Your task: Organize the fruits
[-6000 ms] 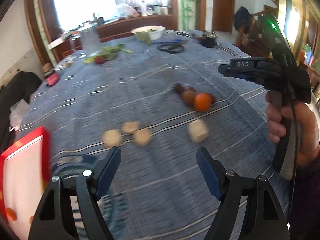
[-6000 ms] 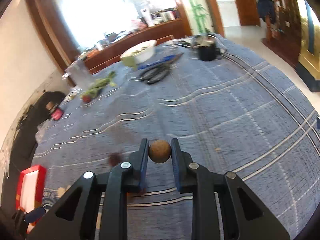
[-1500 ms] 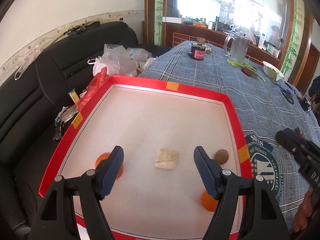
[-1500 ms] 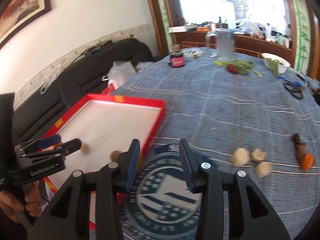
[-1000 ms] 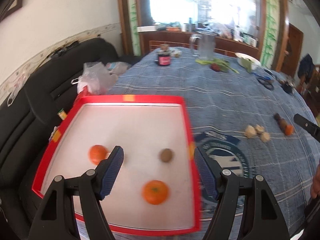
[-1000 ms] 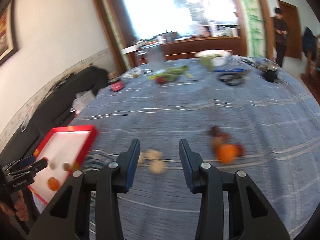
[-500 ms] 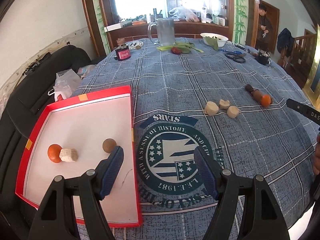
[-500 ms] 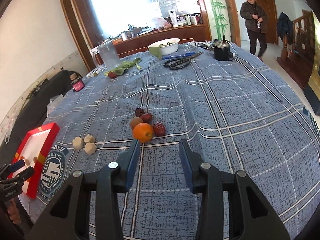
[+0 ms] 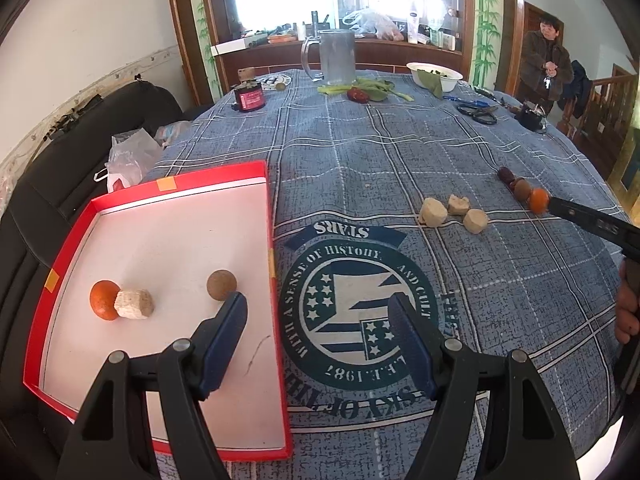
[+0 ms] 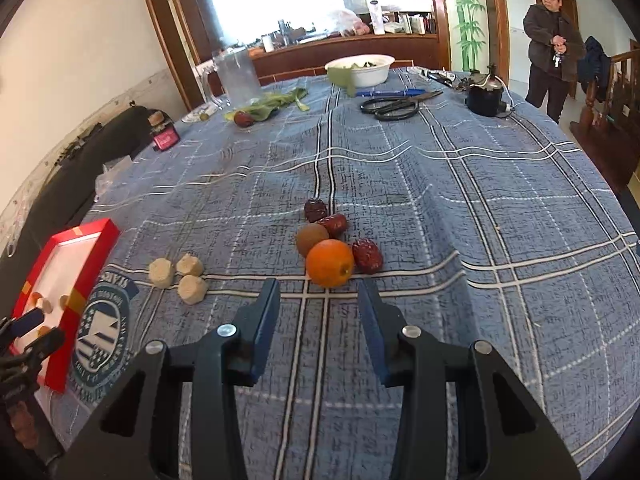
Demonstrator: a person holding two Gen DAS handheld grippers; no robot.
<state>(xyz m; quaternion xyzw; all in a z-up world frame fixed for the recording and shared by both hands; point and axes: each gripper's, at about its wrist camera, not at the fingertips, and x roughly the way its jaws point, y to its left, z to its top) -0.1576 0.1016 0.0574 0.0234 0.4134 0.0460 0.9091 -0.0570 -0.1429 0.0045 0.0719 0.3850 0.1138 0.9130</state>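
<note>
Left gripper [image 9: 318, 312] hangs wide open and empty over the red tray's [image 9: 272, 224] edge (brown fruit [image 9: 221, 285] inside), while right gripper [image 10: 319, 290], jaws partly apart, nothing held, hovers just short of the orange [image 10: 330, 263].

The tablecloth [image 10: 460, 208] is woven blue cloth, matt, with white check lines and a printed emblem; the red tray [image 9: 60, 264] looks like glossy card with a smooth white floor; the orange [image 10: 330, 263] has a shiny, finely dimpled skin; the three dates [image 10: 366, 255] are wrinkled and dark red; the pale chunks [image 10: 193, 289] look dry and rough; the right gripper [image 10: 319, 308] is matt black plastic with smooth blue pads; the pitcher [image 10: 236, 72] is possibly frosted glass.
</note>
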